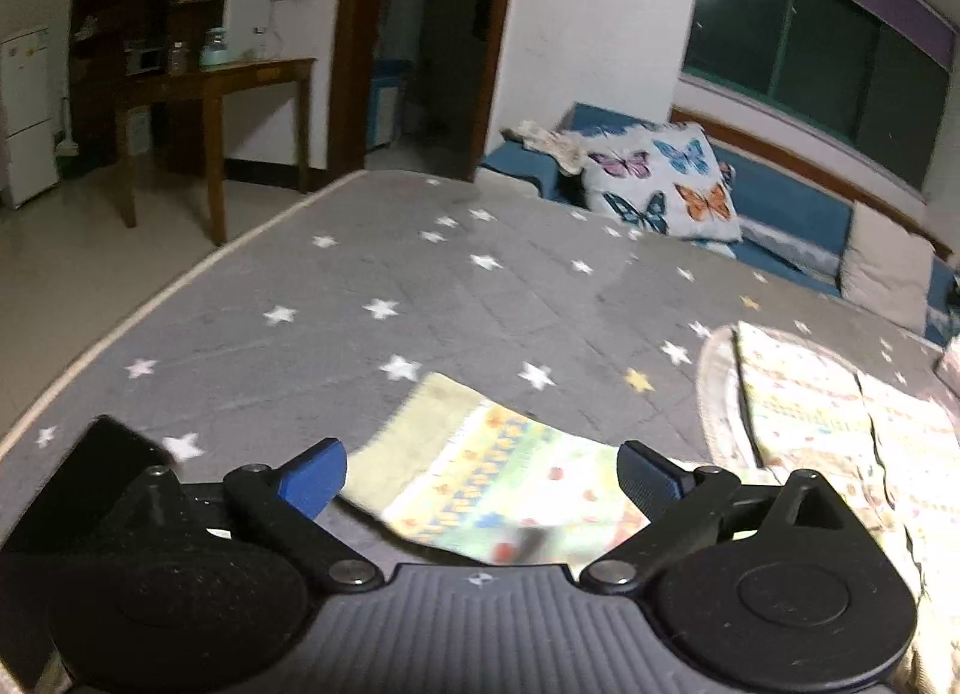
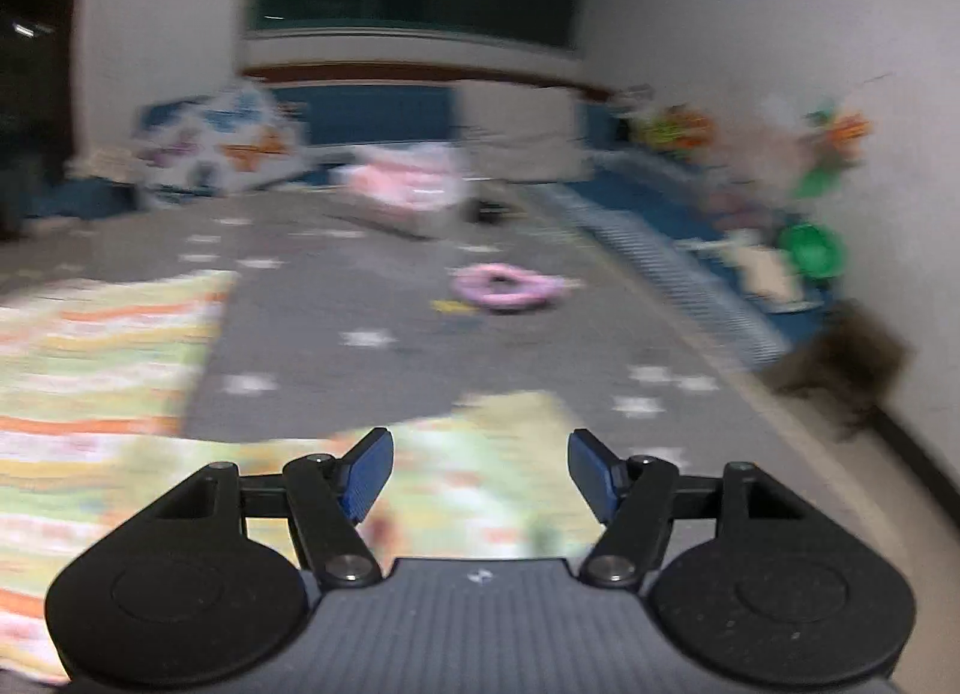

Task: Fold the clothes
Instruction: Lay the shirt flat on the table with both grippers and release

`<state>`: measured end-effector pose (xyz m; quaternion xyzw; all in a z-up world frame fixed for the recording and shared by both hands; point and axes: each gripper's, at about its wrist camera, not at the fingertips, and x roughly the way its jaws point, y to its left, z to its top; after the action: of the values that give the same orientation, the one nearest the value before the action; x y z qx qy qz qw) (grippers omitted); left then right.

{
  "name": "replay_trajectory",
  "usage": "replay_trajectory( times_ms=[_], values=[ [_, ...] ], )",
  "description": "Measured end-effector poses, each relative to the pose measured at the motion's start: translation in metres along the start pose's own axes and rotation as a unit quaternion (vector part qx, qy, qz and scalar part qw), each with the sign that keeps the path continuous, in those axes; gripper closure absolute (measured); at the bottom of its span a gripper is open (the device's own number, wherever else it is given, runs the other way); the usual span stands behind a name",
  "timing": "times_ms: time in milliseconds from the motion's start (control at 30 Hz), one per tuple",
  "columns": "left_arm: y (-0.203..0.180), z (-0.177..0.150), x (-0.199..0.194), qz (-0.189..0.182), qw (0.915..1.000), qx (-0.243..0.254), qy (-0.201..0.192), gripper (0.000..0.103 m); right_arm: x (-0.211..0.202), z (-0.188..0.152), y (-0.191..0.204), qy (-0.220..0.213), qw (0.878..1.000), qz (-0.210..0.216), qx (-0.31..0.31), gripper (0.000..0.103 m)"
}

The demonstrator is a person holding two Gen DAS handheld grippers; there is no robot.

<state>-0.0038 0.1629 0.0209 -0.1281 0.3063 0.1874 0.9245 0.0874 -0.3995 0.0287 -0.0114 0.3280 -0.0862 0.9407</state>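
From the left wrist, the left gripper (image 1: 482, 475) hangs with its blue pads spread wide, gripping nothing, above a corner of the patterned garment (image 1: 498, 490) lying on the grey star-print bed cover (image 1: 360, 298). A butterfly pillow (image 1: 663, 184) leans at the far edge.

From the right wrist, heavily blurred, the right gripper (image 2: 480, 472) also stands apart over the garment (image 2: 480, 484). A pink ring (image 2: 501, 286) lies farther off on the cover (image 2: 336, 304).
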Motion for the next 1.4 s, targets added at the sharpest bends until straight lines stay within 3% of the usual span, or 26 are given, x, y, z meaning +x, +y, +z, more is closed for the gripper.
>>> replay_trajectory(
  times_ms=[67, 233, 367, 433, 800, 967, 1167, 1333, 1367, 1400],
  values=[
    [-0.011, -0.002, 0.006, -0.006, 0.9999, 0.014, 0.005, 0.005, 0.002, 0.004, 0.014, 0.015, 0.998, 0.054, 0.001, 0.039],
    [-0.023, -0.006, 0.026, -0.006, 0.999, 0.04, 0.018, 0.008, 0.022, 0.018, 0.053, 0.05, 0.989, 0.139, -0.003, 0.05],
    [-0.016, -0.008, 0.044, 0.007, 0.9986, 0.038, 0.036, 0.016, 0.048, 0.028, 0.076, 0.068, 0.985, 0.16, -0.001, 0.061],
    [-0.012, -0.009, 0.049, 0.014, 0.9986, 0.039, 0.034, 0.025, 0.065, 0.034, 0.082, 0.08, 0.984, 0.162, 0.006, 0.066],
    [0.008, 0.001, 0.063, 0.056, 0.9968, 0.054, 0.02, 0.049, 0.117, 0.059, 0.111, 0.087, 0.981, 0.171, 0.013, 0.098],
    [0.019, 0.006, 0.07, 0.084, 0.9955, 0.042, 0.013, 0.053, 0.127, 0.065, 0.124, 0.083, 0.982, 0.171, 0.009, 0.099],
    [0.033, 0.015, 0.076, 0.077, 0.9967, 0.017, 0.017, 0.052, 0.134, 0.073, 0.135, 0.082, 0.981, 0.174, -0.001, 0.098],
    [0.035, 0.018, 0.072, 0.075, 0.9969, 0.01, 0.022, 0.052, 0.106, 0.074, 0.13, 0.076, 0.98, 0.181, -0.028, 0.092],
    [0.034, 0.018, 0.068, 0.074, 0.997, 0.008, 0.022, 0.052, 0.098, 0.073, 0.13, 0.075, 0.979, 0.184, -0.041, 0.089],
    [0.034, 0.017, 0.064, 0.072, 0.9972, 0.006, 0.021, 0.051, 0.089, 0.071, 0.13, 0.074, 0.978, 0.187, -0.055, 0.08]
  ],
)
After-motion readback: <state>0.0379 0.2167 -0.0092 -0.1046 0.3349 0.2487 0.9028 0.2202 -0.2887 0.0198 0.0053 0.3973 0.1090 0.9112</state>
